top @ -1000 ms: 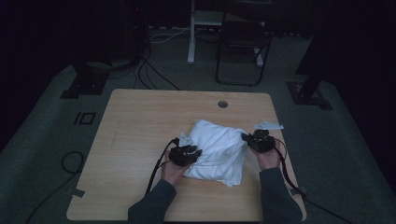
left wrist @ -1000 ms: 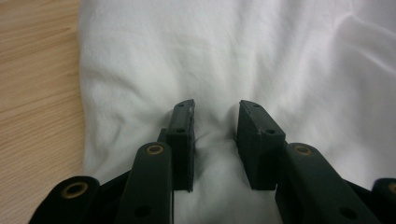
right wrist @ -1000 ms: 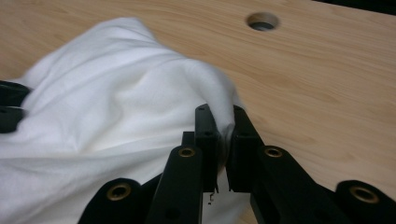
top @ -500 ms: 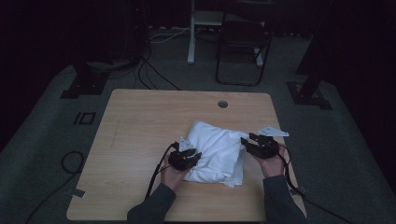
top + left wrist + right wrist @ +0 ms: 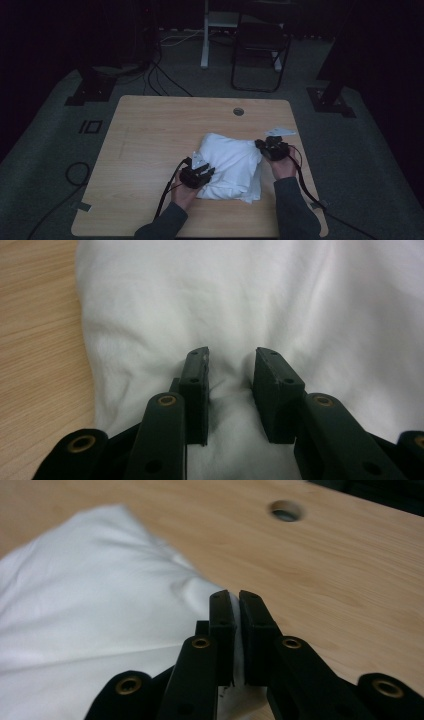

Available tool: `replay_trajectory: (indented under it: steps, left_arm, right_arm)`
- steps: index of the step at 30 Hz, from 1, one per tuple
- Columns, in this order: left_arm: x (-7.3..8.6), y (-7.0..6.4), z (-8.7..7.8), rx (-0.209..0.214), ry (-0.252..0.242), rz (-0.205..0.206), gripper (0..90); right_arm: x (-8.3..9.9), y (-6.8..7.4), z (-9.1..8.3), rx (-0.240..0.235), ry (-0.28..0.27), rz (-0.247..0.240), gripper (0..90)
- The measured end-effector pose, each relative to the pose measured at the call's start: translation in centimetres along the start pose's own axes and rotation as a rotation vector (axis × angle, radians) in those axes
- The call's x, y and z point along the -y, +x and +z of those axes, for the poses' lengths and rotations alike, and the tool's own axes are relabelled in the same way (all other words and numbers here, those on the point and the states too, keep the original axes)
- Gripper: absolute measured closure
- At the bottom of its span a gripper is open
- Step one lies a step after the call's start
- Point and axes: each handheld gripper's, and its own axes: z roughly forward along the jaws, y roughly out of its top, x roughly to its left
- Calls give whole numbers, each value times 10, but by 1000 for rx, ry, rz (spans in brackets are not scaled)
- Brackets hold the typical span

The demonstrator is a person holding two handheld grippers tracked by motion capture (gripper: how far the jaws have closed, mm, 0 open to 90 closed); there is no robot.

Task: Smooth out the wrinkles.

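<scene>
A crumpled white cloth [image 5: 227,162] lies on the right half of the wooden table [image 5: 160,130]. My left gripper [image 5: 206,171] rests on the cloth's near-left edge. In the left gripper view that gripper [image 5: 231,357] is open, with both jaws pressed down onto the white cloth [image 5: 280,300] and a soft ridge of fabric in the gap. My right gripper [image 5: 261,145] is at the cloth's right edge. In the right gripper view it [image 5: 231,596] is shut on a thin fold of the cloth [image 5: 90,610].
A small white scrap [image 5: 280,131] lies by the table's right edge, just beyond my right hand. A round cable hole [image 5: 238,111] sits near the far edge. A dark chair [image 5: 260,45] and cables on the floor are behind the table.
The right gripper has shifted slightly left with the cloth's edge, and the left gripper has come a little nearer the person. The cloth looks more bunched.
</scene>
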Motion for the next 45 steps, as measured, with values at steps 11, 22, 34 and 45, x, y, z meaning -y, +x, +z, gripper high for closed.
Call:
replay_trajectory:
  steps: [11, 22, 34, 45]
  left_arm:
    - [3, -10, 2, -88, -18, 29, 683]
    - [-5, -8, 16, -179, -30, 10, 691]
    - [-19, 22, 12, 9, -80, -152, 584]
    - [-23, 26, -32, 82, -182, -152, 492]
  right_arm:
    - [21, 17, -38, -54, -72, -7, 541]
    - [48, 62, -41, -219, -82, -55, 474]
    - [51, 55, -25, -190, 24, -54, 888]
    - [74, 48, -46, -166, 134, -58, 820]
